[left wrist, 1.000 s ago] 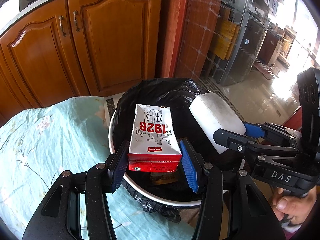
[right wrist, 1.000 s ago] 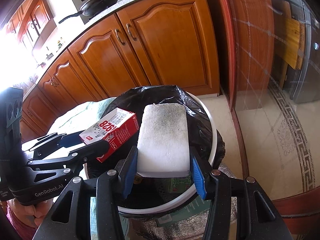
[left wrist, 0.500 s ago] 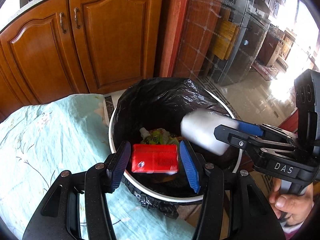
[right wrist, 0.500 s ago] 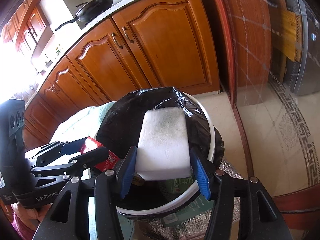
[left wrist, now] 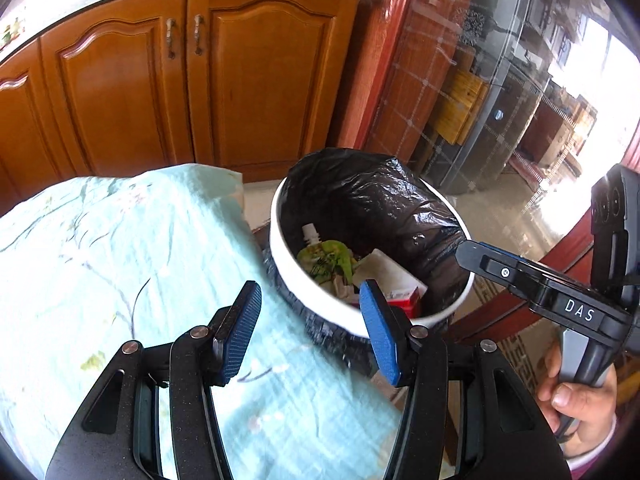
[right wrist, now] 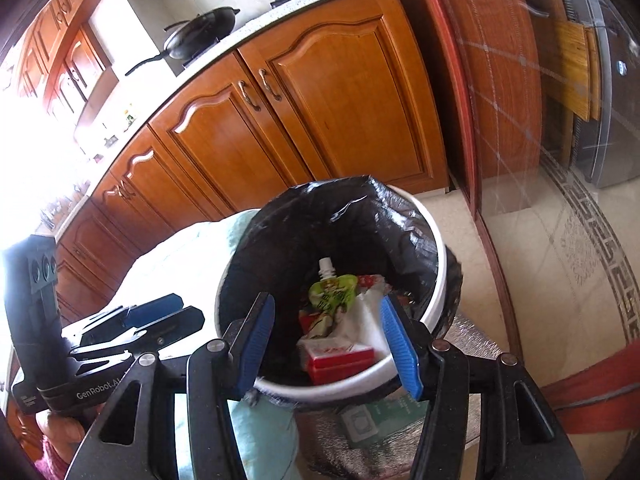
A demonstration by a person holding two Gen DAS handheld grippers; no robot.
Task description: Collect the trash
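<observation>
Both pieces of trash are seen lying in the bin [right wrist: 436,280], which is lined with a black bag [left wrist: 384,200]: the red carton [right wrist: 340,364] at the bin's six o'clock side and the white foam block [right wrist: 366,320] just beside it, toward three o'clock, against a green pouch [right wrist: 332,292]. The left gripper [left wrist: 310,332] is spread with nothing between its jaws, over the table's pale cloth [left wrist: 100,260] at the bin's eight o'clock. The right gripper [right wrist: 334,344] is likewise spread and empty above the bin; its jaws have just been opening. The drop is judged complete. Next, more trash must be found on the table and approached with jaws wide.
</observation>
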